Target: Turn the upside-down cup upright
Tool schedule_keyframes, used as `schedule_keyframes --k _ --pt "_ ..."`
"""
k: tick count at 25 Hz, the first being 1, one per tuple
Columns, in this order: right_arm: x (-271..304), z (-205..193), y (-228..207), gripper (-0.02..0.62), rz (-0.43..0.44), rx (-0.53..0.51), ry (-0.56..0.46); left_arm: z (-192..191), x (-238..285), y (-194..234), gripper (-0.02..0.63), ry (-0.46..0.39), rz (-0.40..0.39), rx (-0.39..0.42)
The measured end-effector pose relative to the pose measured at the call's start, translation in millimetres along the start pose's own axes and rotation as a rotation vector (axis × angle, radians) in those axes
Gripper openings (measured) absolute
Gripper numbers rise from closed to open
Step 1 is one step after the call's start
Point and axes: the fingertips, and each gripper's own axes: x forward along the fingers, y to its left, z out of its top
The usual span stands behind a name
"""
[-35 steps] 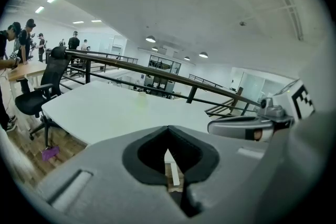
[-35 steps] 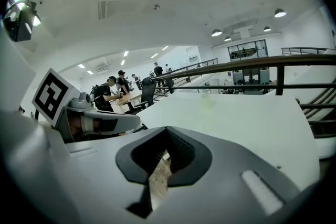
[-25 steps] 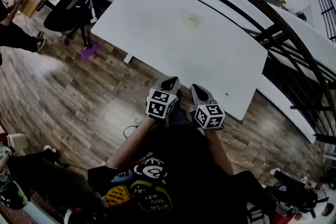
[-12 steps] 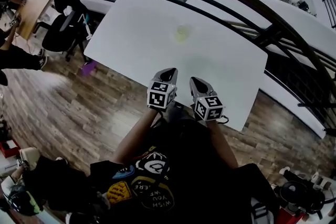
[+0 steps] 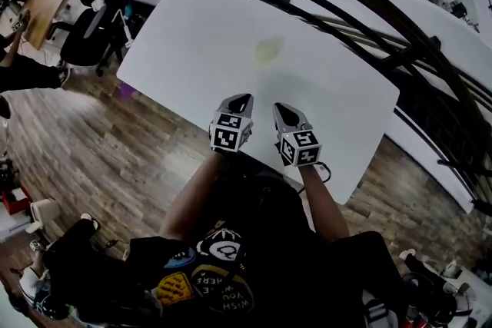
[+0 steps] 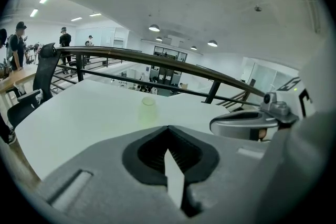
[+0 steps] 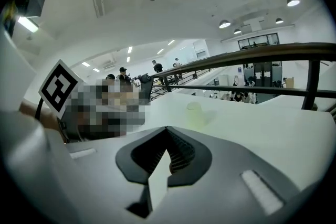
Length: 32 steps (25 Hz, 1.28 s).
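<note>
A pale yellow-green translucent cup (image 5: 267, 51) stands upside down near the middle of the white table (image 5: 192, 27). It also shows as the cup (image 6: 148, 110) in the left gripper view and the cup (image 7: 196, 114) in the right gripper view, some way ahead of both. My left gripper (image 5: 240, 99) and right gripper (image 5: 281, 108) hover side by side over the table's near edge, well short of the cup. Both are shut with nothing between the jaws.
A dark metal railing (image 5: 361, 0) curves along the table's far side, with more white tables beyond. A black office chair (image 5: 88, 27) stands at the left on the wood floor (image 5: 100, 142). People stand at the far left.
Both grippers have moved forward from over the floor to above the table's near edge, closer to the cup. Their jaws stayed shut.
</note>
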Motion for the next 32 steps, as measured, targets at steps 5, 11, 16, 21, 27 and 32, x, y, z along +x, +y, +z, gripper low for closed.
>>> schedule_keyframes --k 5,11,16,21,27,32 --pt "37.2 -2.1 -23.2 -0.002 -0.055 -0.047 -0.008 12.1 18.0 17.1 0.003 -0.001 0.004 0.0" --pt "100.8 -17.3 -29.0 0.163 -0.062 -0.033 -0.002 3.4 35.9 58.6 0.003 0.057 0.022 -0.018" --pt "152.4 -30.5 -51.9 0.276 -0.134 -0.044 0.031 7.3 33.0 73.7 0.003 0.06 0.009 -0.035" --pt "194.0 -32.3 -77.3 0.481 -0.193 -0.119 0.025 17.6 18.9 92.5 0.003 0.051 0.007 -0.05" --pt "232.8 -20.9 -102.5 0.52 -0.259 -0.182 0.042 28.8 10.8 114.7 0.003 0.042 0.012 -0.048" --pt "253.0 -15.7 -114.9 0.58 -0.27 -0.165 0.071 27.9 11.0 113.2 0.003 0.051 0.012 -0.048"
